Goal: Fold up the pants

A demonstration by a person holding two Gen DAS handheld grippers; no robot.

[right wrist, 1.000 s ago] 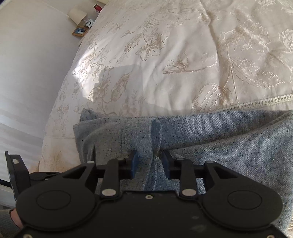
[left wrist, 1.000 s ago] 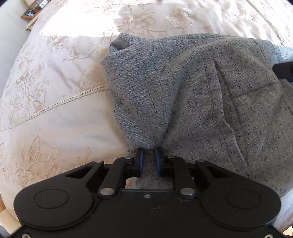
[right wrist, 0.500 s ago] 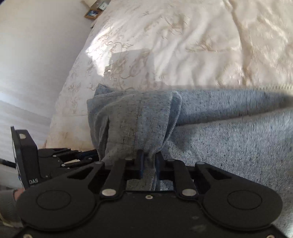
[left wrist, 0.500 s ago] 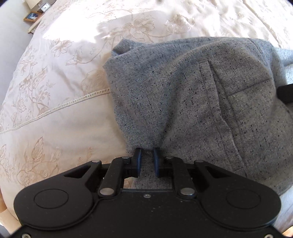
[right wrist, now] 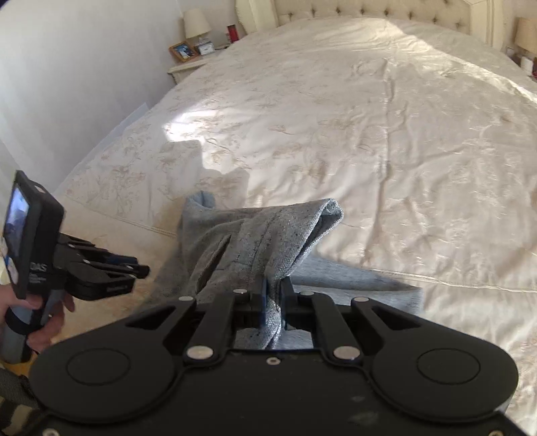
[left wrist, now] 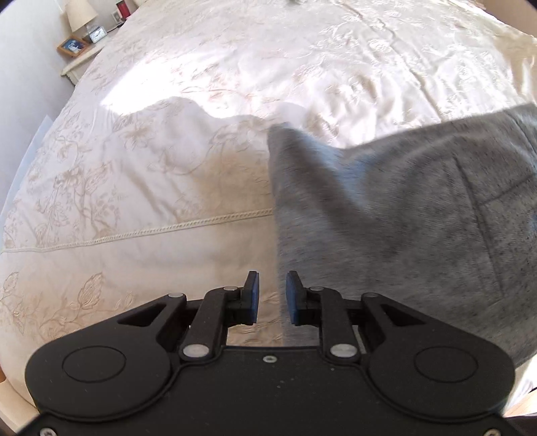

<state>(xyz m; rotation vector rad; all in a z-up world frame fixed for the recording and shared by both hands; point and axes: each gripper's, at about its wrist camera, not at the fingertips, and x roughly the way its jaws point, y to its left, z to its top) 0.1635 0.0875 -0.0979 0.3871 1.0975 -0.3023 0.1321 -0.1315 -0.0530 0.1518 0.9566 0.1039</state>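
From my right wrist camera I see my right gripper (right wrist: 273,302) clamped on a bunched fold of the speckled grey woven pants (right wrist: 255,241), the cloth pinched between its blue-padded fingers (right wrist: 262,308) and lifted into a peak above the rest of the garment. The pants lie near the foot end of the bed, on its cream bedspread embroidered with flowers (right wrist: 369,134), and a slit pocket shows on the raised part. My left gripper (left wrist: 271,298) stands parted with nothing between its pads (left wrist: 254,296); the left edge of the pants (left wrist: 386,218) runs just past the right pad, and I cannot tell whether it touches. In the right wrist view that left gripper (right wrist: 134,265) sits off to the left of the garment, held in my left hand (right wrist: 47,318). A wooden picture frame (right wrist: 183,51) and a lamp with a pale shade (right wrist: 196,24) stand on the white bedside table (right wrist: 183,68) by the wall.
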